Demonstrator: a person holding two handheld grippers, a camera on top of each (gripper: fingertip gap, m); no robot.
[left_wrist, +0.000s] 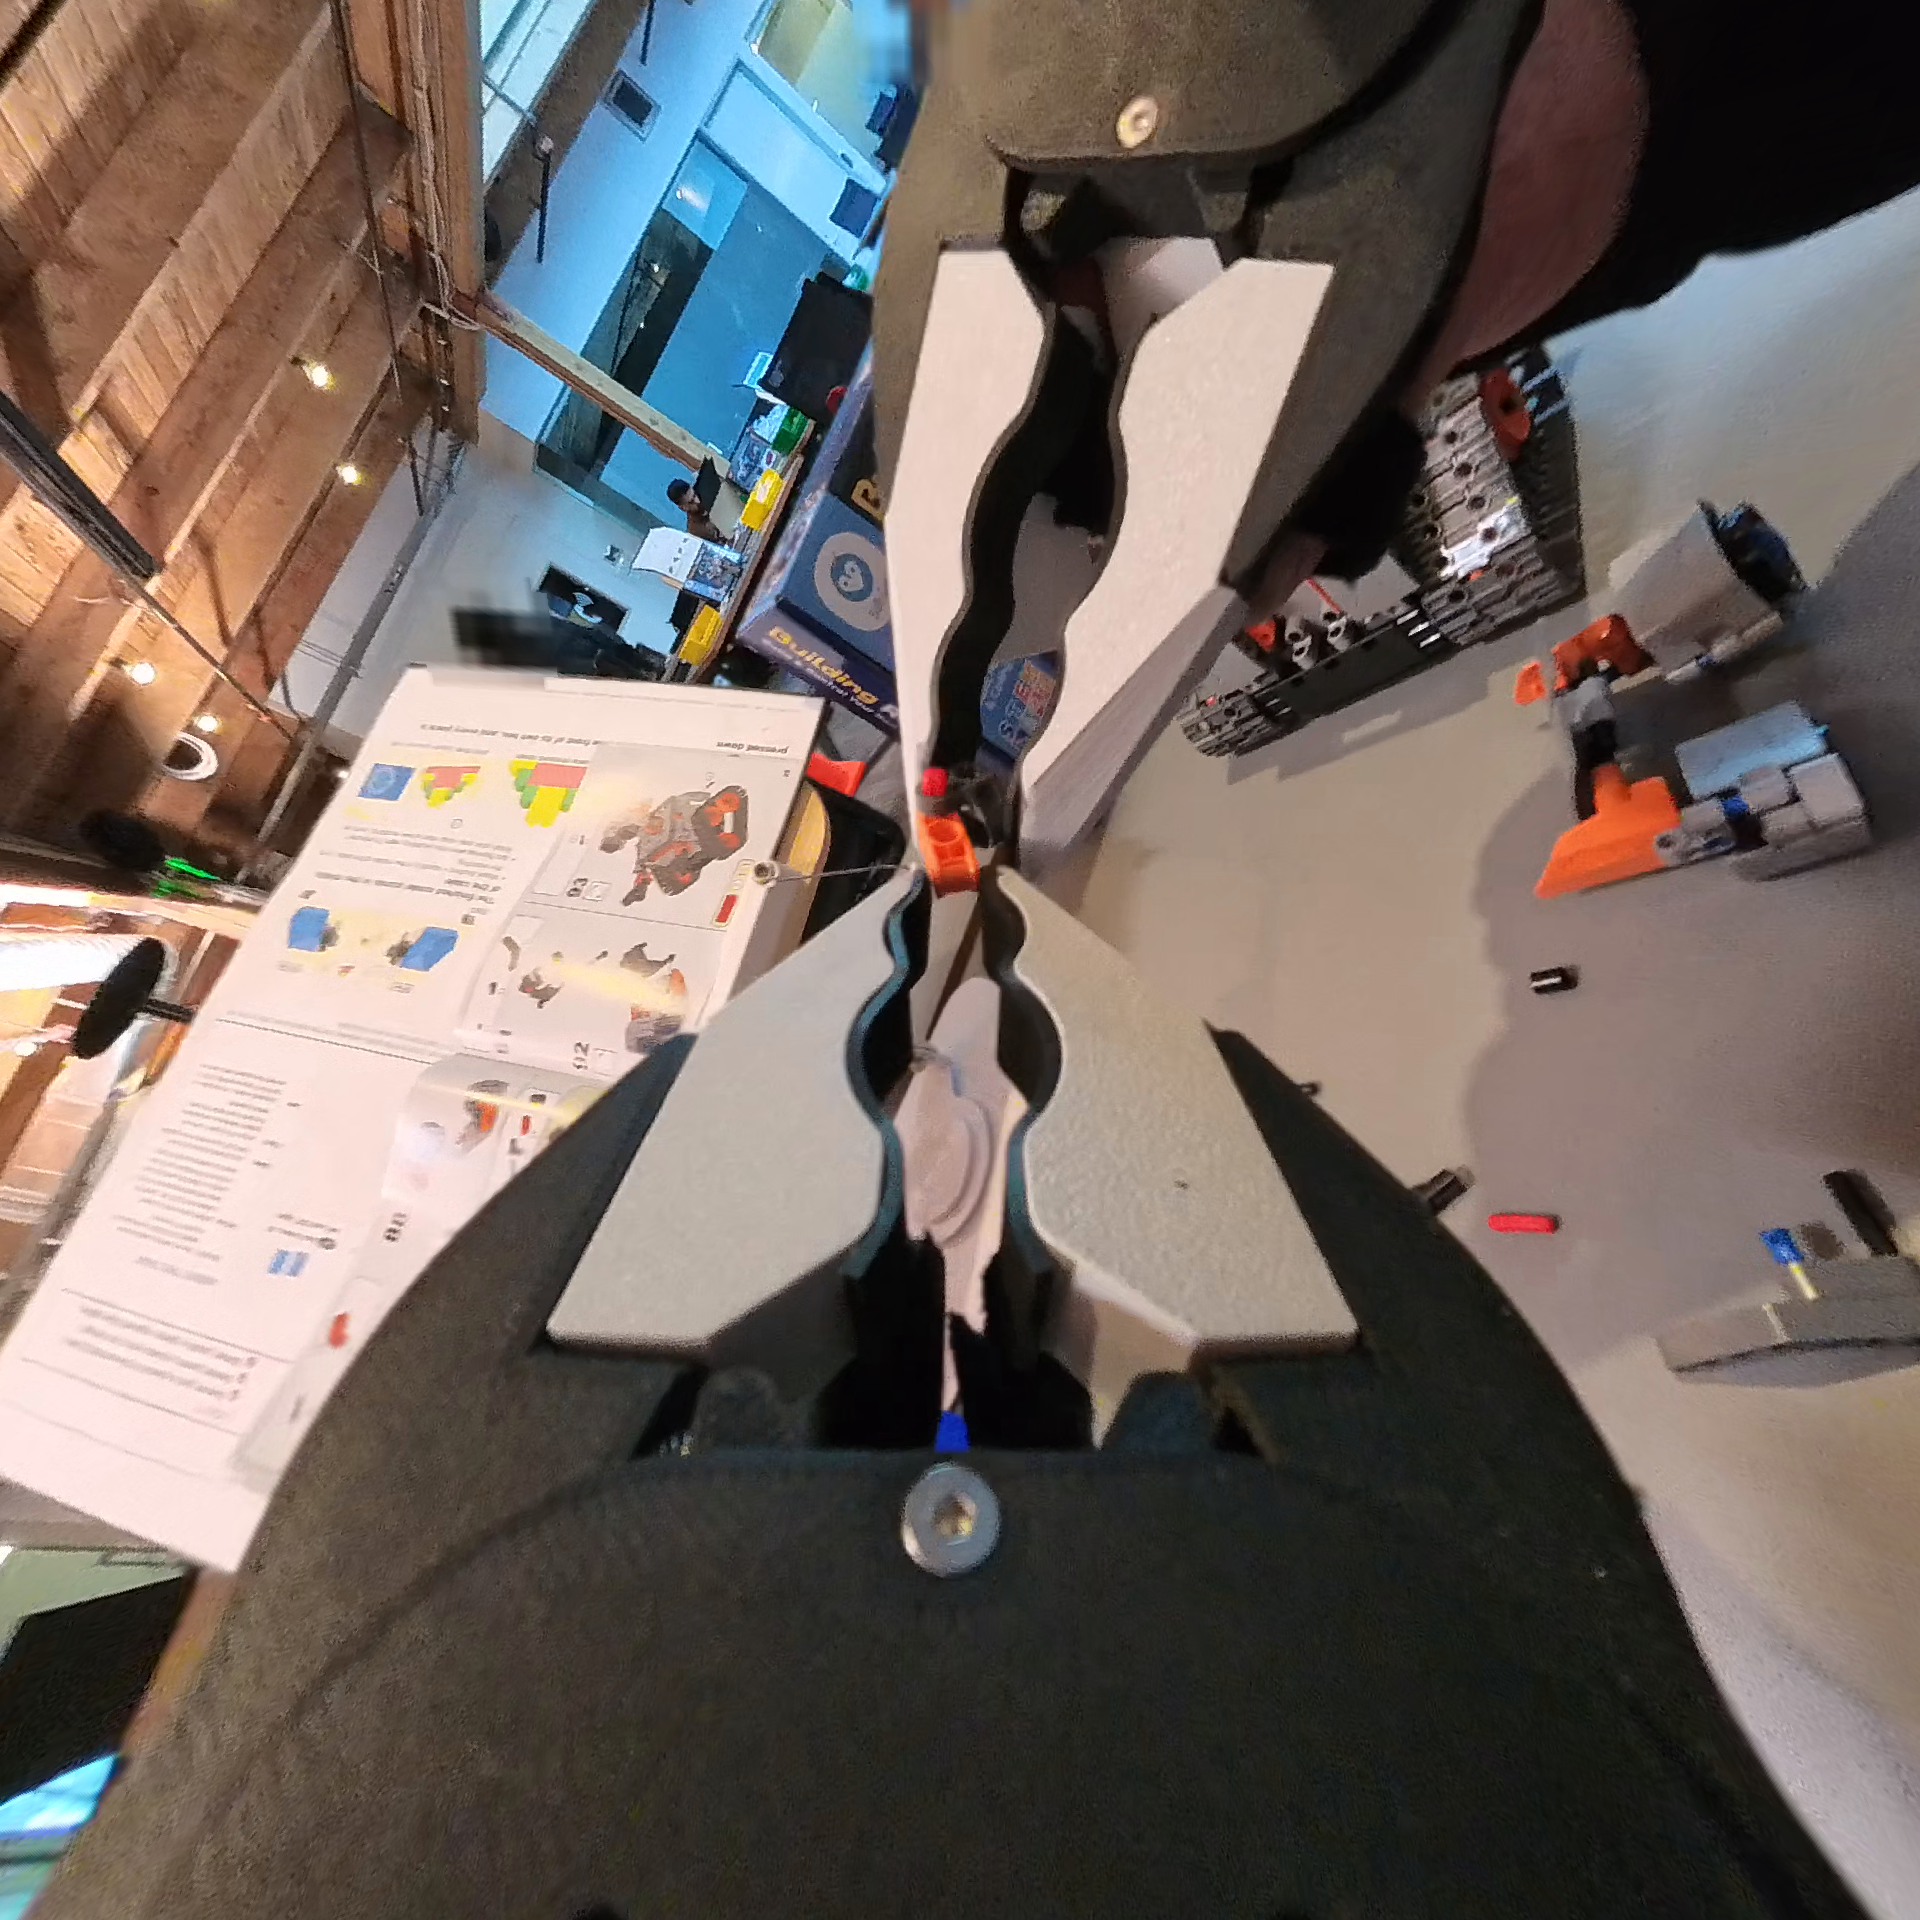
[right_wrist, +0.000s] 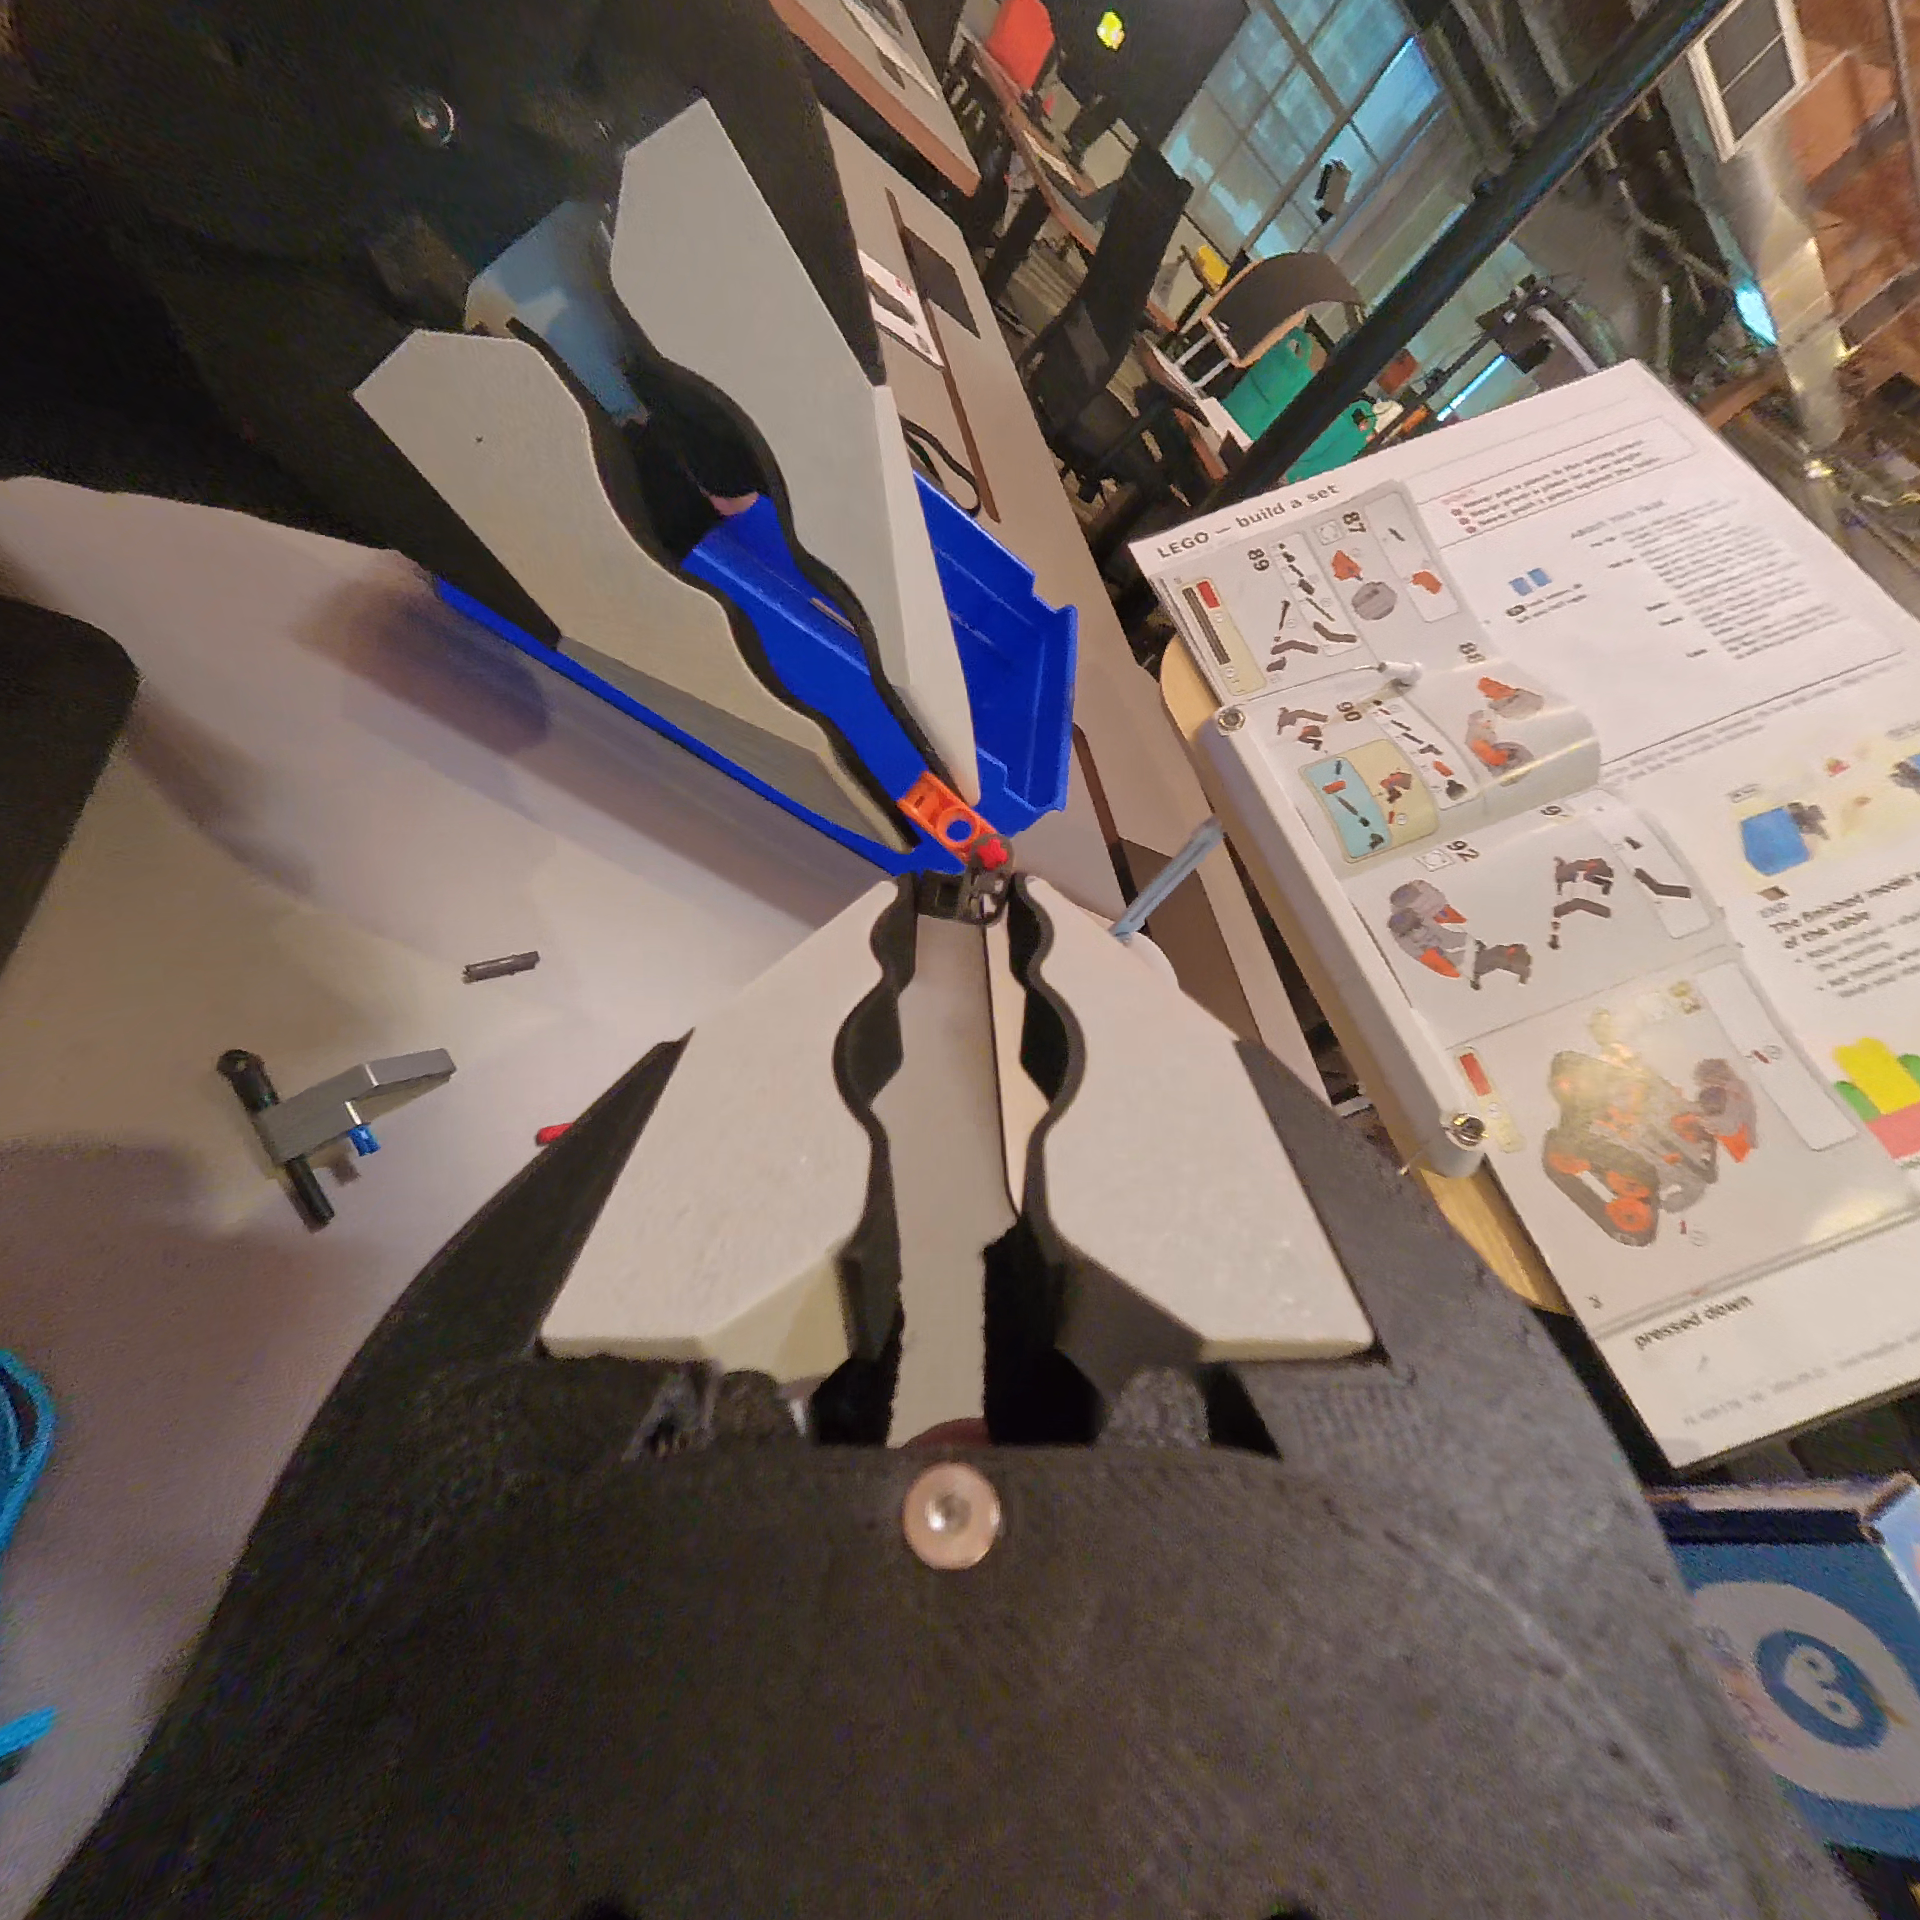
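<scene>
2 grippers meet tip to tip above your grey table (left_wrist: 1351, 935). Your left gripper (left_wrist: 951, 883) is clenched on an orange connector (left_wrist: 948, 847); your right gripper (right_wrist: 961, 894) is clamped on a small black piece with a red pin (right_wrist: 977, 878), the 2 parts touching between the tips. Beside them an instruction sheet (left_wrist: 416, 935) leans on its stand. A blue bin (right_wrist: 997, 665) sits behind your left gripper in the right wrist view. Across the table lie a black tracked assembly (left_wrist: 1475, 520), a grey-and-orange build (left_wrist: 1704, 790), a loose red pin (left_wrist: 1522, 1223) and a grey lever piece (right_wrist: 343, 1107).
</scene>
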